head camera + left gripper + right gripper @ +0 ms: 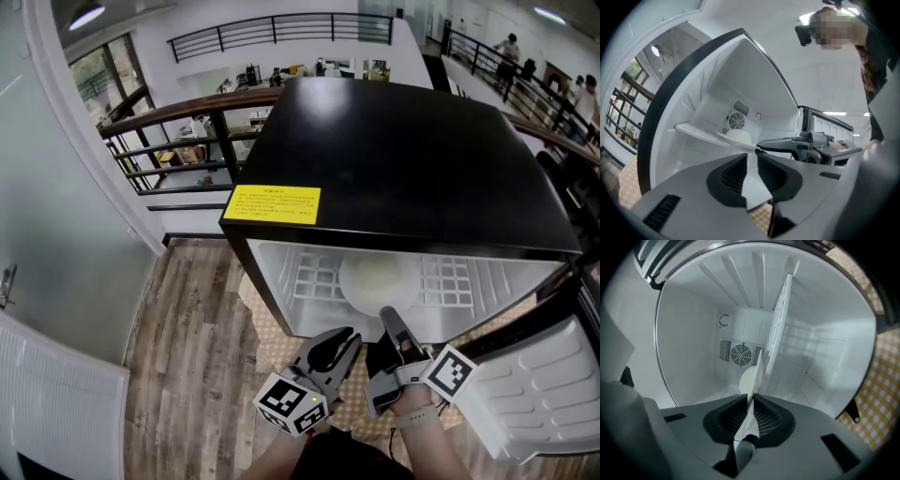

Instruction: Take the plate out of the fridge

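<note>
Right gripper (pixel 750 401) pinched onto the near rim of the plate (pixel 377 279); left gripper (pixel 752 158) barely parted, holding nothing.
At lower centre of the head view both grippers point into the open fridge (pixel 403 159). The left one stays low over the checked mat (pixel 274 339), with only a thin gap between its jaws. The right one reaches in to the pale plate, which lies on the white wire shelf (pixel 452 281) mid-frame, its edge running between the jaws. Further in, a round fan grille (pixel 739 354) sits on the back wall. The door (pixel 553 384) stands open at lower right.
</note>
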`<state>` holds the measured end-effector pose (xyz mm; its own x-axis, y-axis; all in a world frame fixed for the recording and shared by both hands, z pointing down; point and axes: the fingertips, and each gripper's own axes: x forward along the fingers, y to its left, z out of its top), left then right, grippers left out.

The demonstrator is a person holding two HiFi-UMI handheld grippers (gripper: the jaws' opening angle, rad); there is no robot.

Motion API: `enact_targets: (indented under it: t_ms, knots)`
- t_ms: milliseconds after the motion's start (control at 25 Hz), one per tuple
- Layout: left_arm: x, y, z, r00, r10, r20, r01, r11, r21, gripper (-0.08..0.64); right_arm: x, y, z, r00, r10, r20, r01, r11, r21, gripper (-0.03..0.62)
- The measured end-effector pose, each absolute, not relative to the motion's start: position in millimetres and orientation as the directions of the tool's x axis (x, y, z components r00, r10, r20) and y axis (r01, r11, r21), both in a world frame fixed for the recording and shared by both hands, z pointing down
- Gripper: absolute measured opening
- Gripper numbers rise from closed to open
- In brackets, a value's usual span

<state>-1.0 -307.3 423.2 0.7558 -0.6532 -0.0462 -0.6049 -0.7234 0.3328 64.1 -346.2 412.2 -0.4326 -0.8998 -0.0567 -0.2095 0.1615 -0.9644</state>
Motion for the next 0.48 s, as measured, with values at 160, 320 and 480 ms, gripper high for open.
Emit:
enact_targets:
  t_ms: [160,320,480]
  knots:
    - [5,-313,416,0.772,-0.630,-0.082,-0.528,-0.709,0.468,0.132,64,-339,411,-0.441,-0.895,-0.069,-0.192,0.169,-0.967,0.058]
    - [13,-316,412,0.785,-0.607,-0.121,-0.441,-0.687,0.578,0.130,63,-332,410,-0.448,-0.891,-0.077,-0.187,0.178,-0.966,0.058]
    - [20,-314,410,0.793,-0.593,-0.135,-0.396,-0.672,0.626,0.130,64,-325,410,-0.454,-0.887,-0.082,-0.192,0.187,-0.963,0.058]
